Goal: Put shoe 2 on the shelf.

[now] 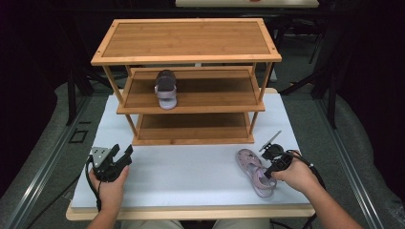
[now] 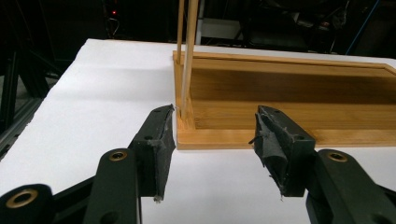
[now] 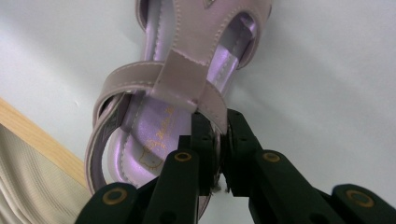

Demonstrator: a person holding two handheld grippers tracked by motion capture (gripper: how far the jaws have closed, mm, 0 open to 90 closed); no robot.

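The pink sandal (image 1: 255, 172) lies on the white surface (image 1: 191, 167) at the person's right, its long axis running from the near edge up and leftward toward the wooden rack (image 1: 191, 95). The right gripper (image 3: 219, 140) sits right over its heel end, jaws pinched on the sandal's back strap. The matching sandal (image 1: 165, 89) already stands on the rack's middle shelf, up and to the left of the held one, so the carry likely goes that way. The left gripper (image 2: 215, 140) waits well apart, jaws open and empty, facing the rack's bottom shelf.
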